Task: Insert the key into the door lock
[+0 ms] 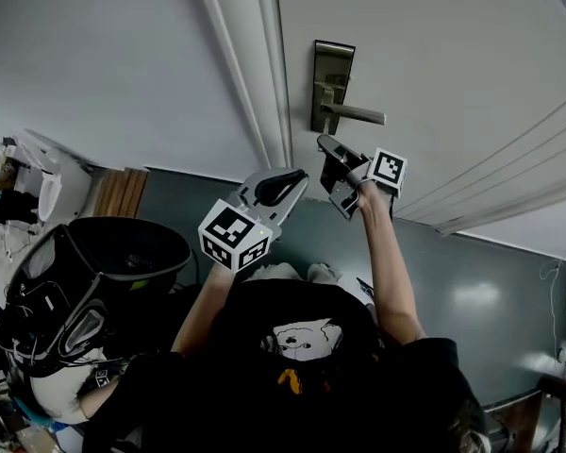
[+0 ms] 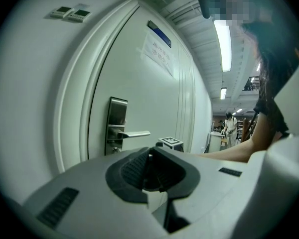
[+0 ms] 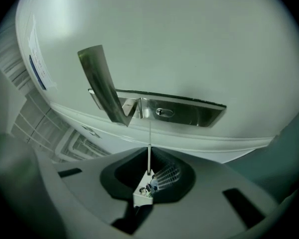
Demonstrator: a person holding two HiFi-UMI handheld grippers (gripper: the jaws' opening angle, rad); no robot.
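A steel lock plate (image 1: 331, 81) with a lever handle (image 1: 358, 114) is set in the white door (image 1: 434, 55). My right gripper (image 1: 328, 159) hovers just below the handle. In the right gripper view it (image 3: 149, 176) is shut on a key (image 3: 149, 151). The thin blade points at the plate (image 3: 189, 113), a little left of the keyhole (image 3: 161, 112) and under the lever (image 3: 102, 83). My left gripper (image 1: 294, 177) hangs lower left of the lock, with its jaws (image 2: 149, 171) shut and nothing between them. It faces the plate (image 2: 117, 123) from a distance.
The door frame (image 1: 255, 64) runs left of the lock, with grey wall beyond. A black bin (image 1: 123, 248) stands at the lower left on the dark floor. A paper notice (image 2: 158, 51) hangs on the door. A person (image 2: 230, 126) stands far down the corridor.
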